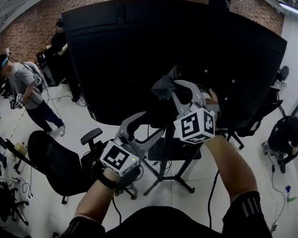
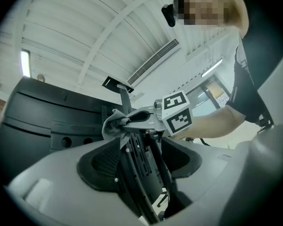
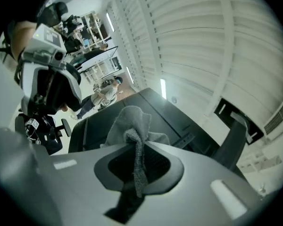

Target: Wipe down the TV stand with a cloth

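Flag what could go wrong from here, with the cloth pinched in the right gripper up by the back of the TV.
1. The right gripper pinches only a thin fold of the cloth. Most of it bunches loose beyond the tips, so it may pull free or snag during wiping.
2. The left gripper is open with the stand post between its fingers. A sideways move could knock the stand and rock the TV.

Black short sleeves, pale grey grippers.
White stripes there across the right sleeve [image 1: 247,208], dark band [image 1: 107,181] round the left wrist; left gripper [image 1: 151,123] and right gripper [image 1: 175,89] curved-jawed, each carrying a white cube [image 1: 194,125] with black square markers.
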